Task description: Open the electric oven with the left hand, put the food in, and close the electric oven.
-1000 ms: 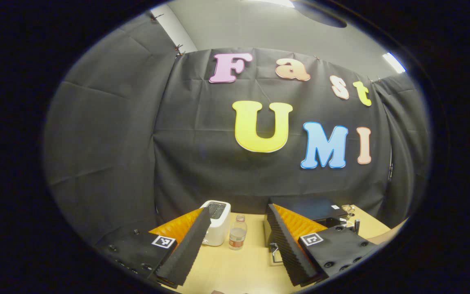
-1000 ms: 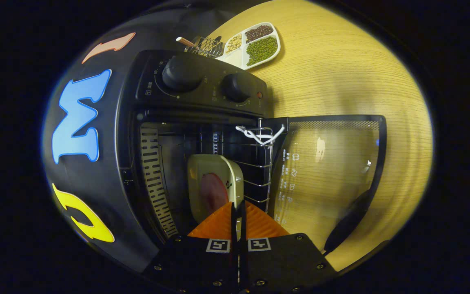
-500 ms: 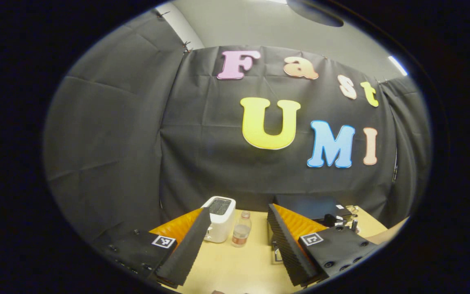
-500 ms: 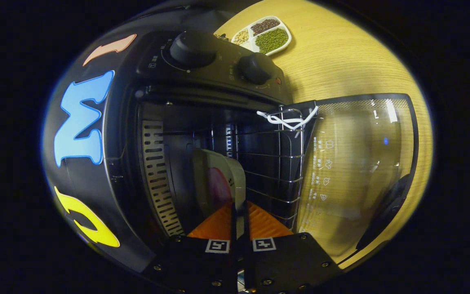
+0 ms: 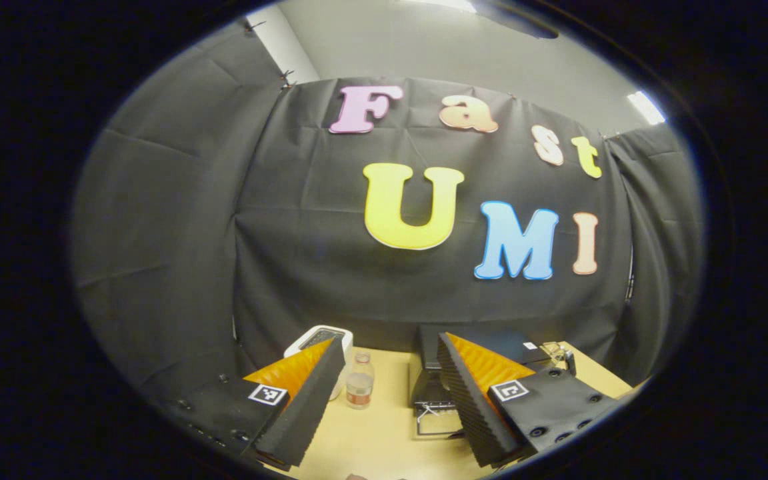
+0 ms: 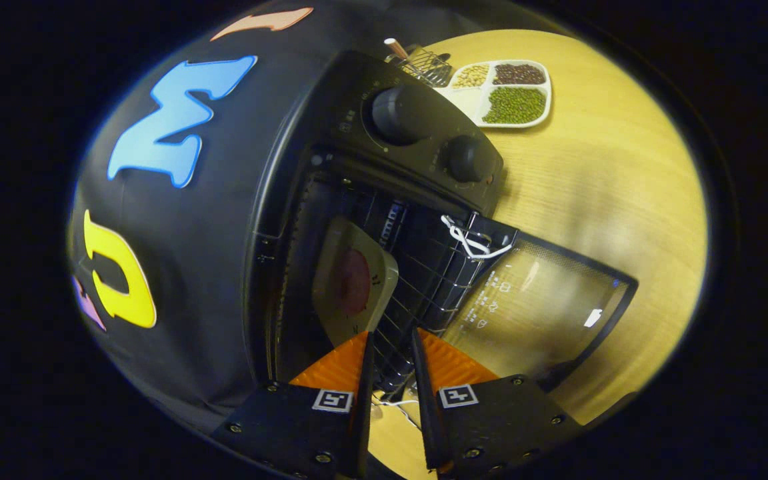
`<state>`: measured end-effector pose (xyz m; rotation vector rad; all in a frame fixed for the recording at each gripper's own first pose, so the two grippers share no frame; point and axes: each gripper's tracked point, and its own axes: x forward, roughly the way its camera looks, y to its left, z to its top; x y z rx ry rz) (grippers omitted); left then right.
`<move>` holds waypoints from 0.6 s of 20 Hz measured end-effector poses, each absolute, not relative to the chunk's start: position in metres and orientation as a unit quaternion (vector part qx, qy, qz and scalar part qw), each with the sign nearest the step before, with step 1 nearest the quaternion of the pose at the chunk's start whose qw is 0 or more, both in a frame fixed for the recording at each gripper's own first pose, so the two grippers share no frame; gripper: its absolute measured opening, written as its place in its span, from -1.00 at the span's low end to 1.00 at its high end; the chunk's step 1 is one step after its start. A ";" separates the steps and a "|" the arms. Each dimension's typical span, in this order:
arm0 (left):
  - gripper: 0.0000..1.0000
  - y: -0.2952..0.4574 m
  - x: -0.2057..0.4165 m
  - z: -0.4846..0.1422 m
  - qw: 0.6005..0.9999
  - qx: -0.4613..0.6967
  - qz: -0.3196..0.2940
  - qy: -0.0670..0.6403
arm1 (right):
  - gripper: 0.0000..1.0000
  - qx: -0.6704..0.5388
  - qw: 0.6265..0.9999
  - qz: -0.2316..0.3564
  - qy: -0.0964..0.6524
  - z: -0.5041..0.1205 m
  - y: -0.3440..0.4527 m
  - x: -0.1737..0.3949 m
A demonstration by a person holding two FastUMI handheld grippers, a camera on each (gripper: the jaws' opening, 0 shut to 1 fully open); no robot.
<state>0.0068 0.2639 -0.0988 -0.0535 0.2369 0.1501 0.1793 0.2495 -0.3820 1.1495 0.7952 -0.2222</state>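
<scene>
While plate (image 6: 351, 283) sits inside oven (image 6: 384, 200) (door open), right gripper (image 6: 391, 347) parted, left gripper (image 5: 384, 360) wide apart

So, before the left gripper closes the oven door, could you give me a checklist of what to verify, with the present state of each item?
1. Plate with food sits inside the oven on the wire rack: ok.
2. Right gripper has let go of the plate, fingers parted: ok.
3. Right gripper fully clear of the door's swing: cannot tell; its fingertips are near the rack's front edge.
4. Glass door is fully down and unobstructed: ok.
5. Left gripper is open, ready to take the door: ok.
6. Left gripper is at the door handle: not ok; it is far off.
</scene>
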 end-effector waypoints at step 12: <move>0.82 0.158 0.033 -0.109 0.991 -0.030 0.001 0.133 | 0.51 0.247 0.917 0.050 0.309 -0.246 0.167 0.107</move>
